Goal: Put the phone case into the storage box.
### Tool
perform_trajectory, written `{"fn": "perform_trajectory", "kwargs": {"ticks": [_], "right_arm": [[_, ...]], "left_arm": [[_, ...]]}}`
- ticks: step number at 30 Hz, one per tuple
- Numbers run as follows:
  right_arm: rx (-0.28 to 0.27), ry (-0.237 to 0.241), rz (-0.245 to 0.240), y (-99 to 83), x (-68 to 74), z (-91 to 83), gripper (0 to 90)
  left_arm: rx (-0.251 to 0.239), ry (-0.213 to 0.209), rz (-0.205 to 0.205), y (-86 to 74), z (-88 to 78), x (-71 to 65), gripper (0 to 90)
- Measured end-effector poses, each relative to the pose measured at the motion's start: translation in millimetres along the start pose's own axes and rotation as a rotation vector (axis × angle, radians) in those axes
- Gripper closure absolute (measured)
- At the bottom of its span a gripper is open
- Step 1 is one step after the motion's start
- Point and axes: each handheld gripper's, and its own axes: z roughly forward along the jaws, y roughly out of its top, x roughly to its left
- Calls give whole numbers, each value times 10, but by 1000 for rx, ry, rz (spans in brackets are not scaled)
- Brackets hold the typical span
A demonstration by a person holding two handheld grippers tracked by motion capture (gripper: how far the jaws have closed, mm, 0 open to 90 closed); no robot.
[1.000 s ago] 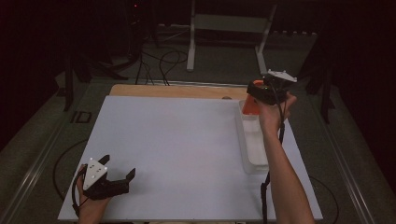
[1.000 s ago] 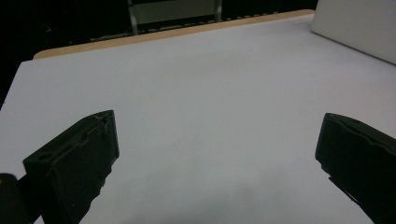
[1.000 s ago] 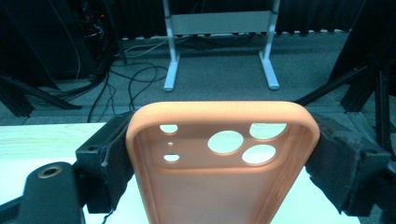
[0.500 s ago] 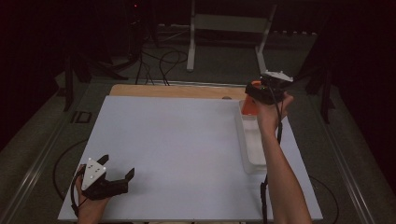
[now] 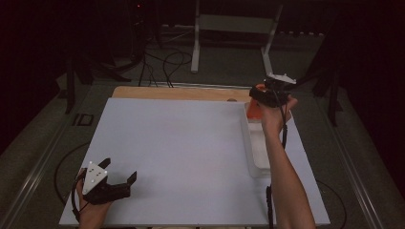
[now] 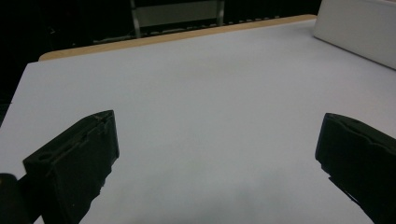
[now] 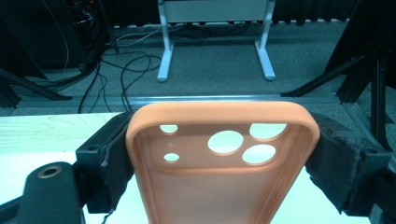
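Note:
An orange phone case (image 7: pixel 219 163) with round camera cut-outs is clamped between the black jaws of my right gripper (image 7: pixel 219 158). In the high view that right gripper (image 5: pixel 263 98) is held above the far end of a long white tray (image 5: pixel 253 157), and the orange phone case (image 5: pixel 253 110) shows just below it. My left gripper (image 5: pixel 120 172) rests near the table's front left corner, jaws wide apart. In the left gripper view my left gripper (image 6: pixel 217 149) has nothing but bare white table (image 6: pixel 201 102) between its fingers.
A wooden strip (image 5: pixel 176 93) runs along the white table's far edge. The tray's white side (image 6: pixel 359 32) rises at the far right of the left gripper view. Beyond the table stand a metal frame (image 7: pixel 212 42), floor cables (image 7: pixel 116 60) and dark stands.
The right gripper with the orange case has drifted very slightly. The left gripper stays put, open.

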Motion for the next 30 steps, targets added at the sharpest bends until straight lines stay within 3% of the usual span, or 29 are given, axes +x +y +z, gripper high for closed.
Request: {"fn": "perform_trajectory", "kwargs": {"ticks": [30], "right_arm": [[47, -8, 2, -178, -22, 176, 159]], "left_arm": [[-7, -1, -6, 2, -25, 2, 6]]}}
